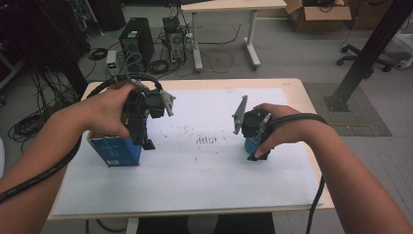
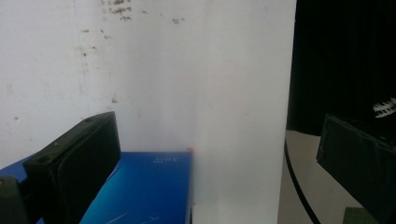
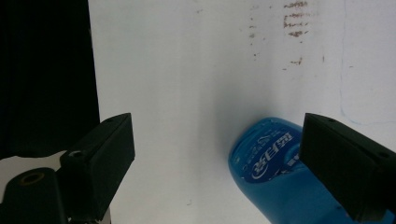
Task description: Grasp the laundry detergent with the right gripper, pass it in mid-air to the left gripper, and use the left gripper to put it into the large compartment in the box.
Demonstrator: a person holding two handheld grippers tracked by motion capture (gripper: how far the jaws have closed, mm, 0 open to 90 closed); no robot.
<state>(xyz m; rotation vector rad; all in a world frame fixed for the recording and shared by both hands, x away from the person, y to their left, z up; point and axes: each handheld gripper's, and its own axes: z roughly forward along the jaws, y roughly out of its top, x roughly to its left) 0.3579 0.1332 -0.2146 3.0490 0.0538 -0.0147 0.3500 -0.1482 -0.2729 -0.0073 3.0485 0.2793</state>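
Both grippers, left (image 1: 146, 136) and right (image 1: 256, 146), spread wide, gripping nothing. Poised off-centre over box (image 1: 115, 151) and bottle (image 3: 275, 177); likely knocked aside on closing.

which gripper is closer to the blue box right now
Left. The left gripper hangs right over the blue box, its jaws spread with the box between them. The right gripper is across the white sheet, at the blue bottle.
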